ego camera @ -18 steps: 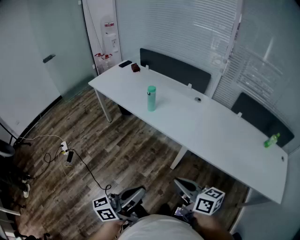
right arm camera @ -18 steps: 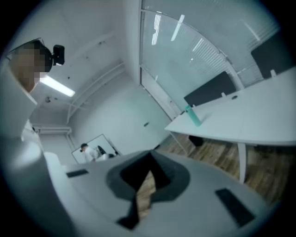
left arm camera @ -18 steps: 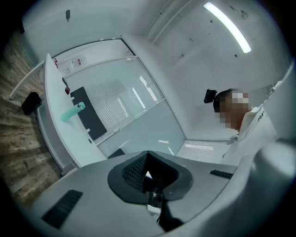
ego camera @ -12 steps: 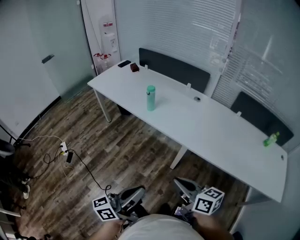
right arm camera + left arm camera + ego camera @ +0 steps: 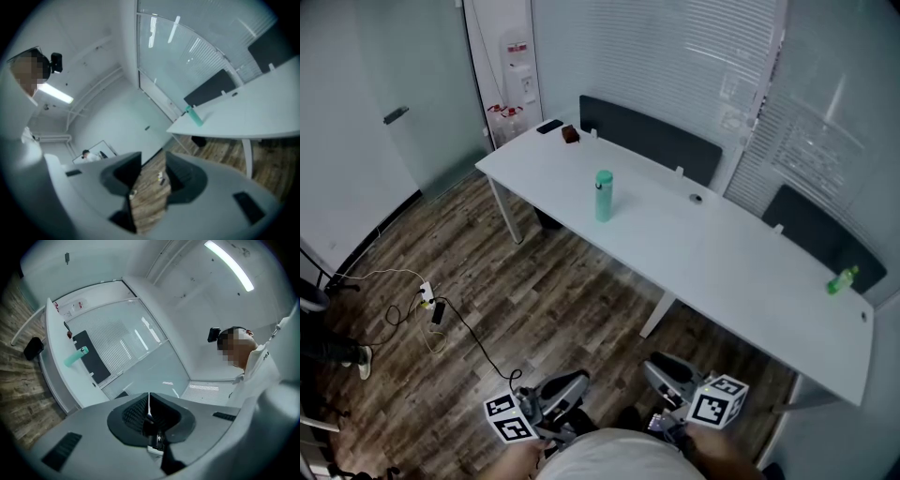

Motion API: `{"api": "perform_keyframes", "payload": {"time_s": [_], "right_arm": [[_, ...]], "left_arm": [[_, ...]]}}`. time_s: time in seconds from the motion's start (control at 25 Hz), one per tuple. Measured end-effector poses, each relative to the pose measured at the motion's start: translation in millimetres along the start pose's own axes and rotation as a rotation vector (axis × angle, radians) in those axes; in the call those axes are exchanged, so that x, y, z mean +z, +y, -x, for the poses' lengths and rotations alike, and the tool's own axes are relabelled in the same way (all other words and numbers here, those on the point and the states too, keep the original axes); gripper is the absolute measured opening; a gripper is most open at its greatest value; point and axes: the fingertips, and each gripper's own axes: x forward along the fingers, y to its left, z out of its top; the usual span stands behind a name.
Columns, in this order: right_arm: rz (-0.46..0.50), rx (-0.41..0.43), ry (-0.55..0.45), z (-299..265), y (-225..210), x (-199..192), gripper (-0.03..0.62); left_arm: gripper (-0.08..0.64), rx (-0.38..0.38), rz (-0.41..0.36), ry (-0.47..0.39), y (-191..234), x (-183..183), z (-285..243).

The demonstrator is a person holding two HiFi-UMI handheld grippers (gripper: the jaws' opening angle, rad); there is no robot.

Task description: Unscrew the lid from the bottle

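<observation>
**Nothing started: the bottle stands capped and out of reach**

The teal bottle (image 5: 604, 200) stands upright on the white table (image 5: 722, 253), towards its far left end, with its lid (image 5: 604, 175) seated on top. As far as the views show, no part of the unscrewing is done. You have yet to walk up, steady the body with one gripper and turn the cap with the other.

You hold both grippers low and close to your body, well apart from the table, with a stretch of wooden floor (image 5: 534, 300) between you and it. Your left gripper (image 5: 149, 414) has its jaws pressed together on nothing, and it tips a little upward, taking in much of the ceiling. Your right gripper (image 5: 150, 176) has its jaws partly apart and empty, only floor showing through the gap, and it noses slightly downward, with the bottle far off beyond it.
</observation>
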Motion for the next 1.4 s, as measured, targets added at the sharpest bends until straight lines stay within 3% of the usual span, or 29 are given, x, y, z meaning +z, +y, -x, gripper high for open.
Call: {"api": "perform_keyframes", "payload": {"time_s": [0.2,0.32,0.56,1.08,1.4], "right_arm": [[-0.009,0.001,0.009,-7.7,2.2,-6.5,0.169],[-0.022,-0.002,0.016,-16.9,5.7,-12.2,0.169],[-0.013,-0.02,0.02,-38.1,14.3,-22.1,0.192],[0.107,0.038,0.01,-69.4,49.6,-14.7,0.19],[0.073,0.027,0.017,-83.6,32.4,-12.1,0.19]], "left_arm": [[0.024,0.033,-0.06,-0.011,4.0,8.2,7.0],[0.106,0.04,-0.068,-0.015,6.7,15.8,14.6],[0.11,0.038,-0.047,-0.01,16.1,25.9,36.1],[0.109,0.013,-0.039,0.013,32.5,45.9,64.3],[0.109,0.013,-0.033,0.014,44.9,48.1,53.7]]}}
